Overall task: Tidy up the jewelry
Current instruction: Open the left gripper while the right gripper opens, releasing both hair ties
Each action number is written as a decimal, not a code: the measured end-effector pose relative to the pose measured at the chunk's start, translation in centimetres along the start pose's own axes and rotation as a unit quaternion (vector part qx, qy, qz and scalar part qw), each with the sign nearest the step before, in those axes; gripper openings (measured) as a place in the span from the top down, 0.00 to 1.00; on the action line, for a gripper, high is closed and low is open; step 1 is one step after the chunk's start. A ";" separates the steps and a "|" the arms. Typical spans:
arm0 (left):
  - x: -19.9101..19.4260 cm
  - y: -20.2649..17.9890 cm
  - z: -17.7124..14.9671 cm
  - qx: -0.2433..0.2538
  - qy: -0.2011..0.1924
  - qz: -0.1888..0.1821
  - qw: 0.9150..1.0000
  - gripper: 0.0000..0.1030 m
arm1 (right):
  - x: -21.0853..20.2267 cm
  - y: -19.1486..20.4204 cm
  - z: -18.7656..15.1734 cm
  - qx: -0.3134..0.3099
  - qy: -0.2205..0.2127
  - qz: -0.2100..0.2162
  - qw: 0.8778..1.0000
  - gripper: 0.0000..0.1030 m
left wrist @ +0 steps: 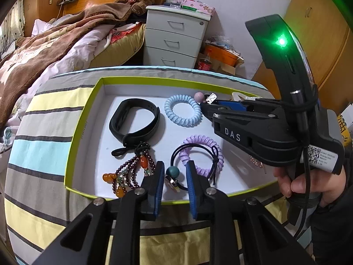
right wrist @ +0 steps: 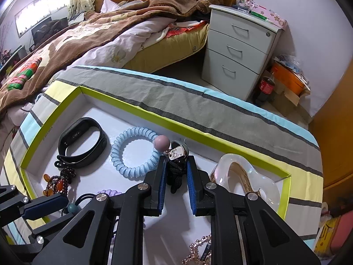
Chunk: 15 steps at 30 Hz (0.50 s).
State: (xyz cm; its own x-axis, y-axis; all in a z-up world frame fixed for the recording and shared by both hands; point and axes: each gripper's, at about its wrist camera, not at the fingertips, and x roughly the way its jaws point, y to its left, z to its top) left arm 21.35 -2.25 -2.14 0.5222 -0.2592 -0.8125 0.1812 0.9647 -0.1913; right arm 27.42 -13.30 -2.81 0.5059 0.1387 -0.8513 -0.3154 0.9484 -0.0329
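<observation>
A shallow white box with a lime rim lies on a striped cloth. My left gripper hovers at its near edge. The teal bead of a black elastic hair tie sits between its fingertips with a gap on each side. My right gripper is shut on a black knotted cord that carries a pink bead and a metal tag, beside the light blue spiral tie.
The box also holds a black fitness band, a purple spiral tie, dark bead strands with orange beads, a clear bangle with a gold watch and a rose chain. A bed and a drawer cabinet stand behind.
</observation>
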 end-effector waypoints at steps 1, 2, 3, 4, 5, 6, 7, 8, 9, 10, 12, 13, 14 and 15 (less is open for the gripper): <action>0.0 0.0 0.0 0.000 0.000 0.000 1.000 0.78 | 0.0 0.0 0.0 0.000 0.000 -0.001 1.000 0.83; 0.0 0.0 0.0 0.000 0.000 0.000 1.000 0.78 | 0.0 0.0 0.0 -0.001 -0.001 -0.002 1.000 0.83; 0.0 0.0 0.0 0.000 0.000 0.000 1.000 0.77 | 0.0 -0.1 0.1 -0.001 -0.001 -0.001 1.000 0.83; 0.0 0.0 0.0 0.000 0.000 0.000 1.000 0.76 | 0.0 -0.1 0.1 -0.001 -0.001 -0.002 1.000 0.83; 0.0 0.0 0.0 0.000 0.001 0.000 1.000 0.75 | -0.1 -0.1 0.2 0.000 -0.002 -0.003 1.000 0.82; 0.0 0.0 0.0 0.000 0.000 0.000 1.000 0.74 | -0.1 -0.2 0.2 0.000 -0.003 -0.004 1.000 0.82; 0.0 0.0 0.1 0.001 0.001 0.000 1.000 0.73 | -0.2 -0.2 0.2 0.000 -0.003 -0.004 1.000 0.82; -0.1 0.0 0.1 0.001 0.001 0.000 1.000 0.72 | -0.2 -0.2 0.2 0.000 -0.003 -0.004 1.000 0.82; -0.1 0.0 0.1 0.001 0.000 0.000 1.000 0.69 | -0.1 -0.2 0.2 -0.001 -0.004 -0.004 1.000 0.82; -0.1 0.0 0.1 0.001 0.000 -0.001 1.000 0.66 | -0.1 -0.2 0.2 -0.001 -0.004 -0.005 1.000 0.82; -0.1 -0.1 0.1 0.001 0.000 0.001 1.000 0.64 | -0.3 -0.2 0.2 0.000 -0.004 -0.005 1.000 0.81; -0.1 -0.1 0.1 0.001 0.000 0.001 1.000 0.63 | -0.3 -0.2 0.3 0.000 -0.006 -0.004 1.000 0.81; -0.2 -0.1 0.1 0.001 0.000 0.000 1.000 0.63 | -0.5 -0.3 0.3 0.000 -0.007 -0.005 1.000 0.80; -0.2 -0.2 0.0 0.000 0.000 0.001 1.000 0.61 | -0.6 -0.3 0.3 0.001 -0.009 -0.004 1.000 0.79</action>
State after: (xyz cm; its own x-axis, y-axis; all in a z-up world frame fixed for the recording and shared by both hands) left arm 21.24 -2.37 -1.91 0.5231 -0.2575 -0.8124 0.1809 0.9651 -0.1895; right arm 27.49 -13.60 -2.12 0.5225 0.1361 -0.8417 -0.3093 0.9502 -0.0383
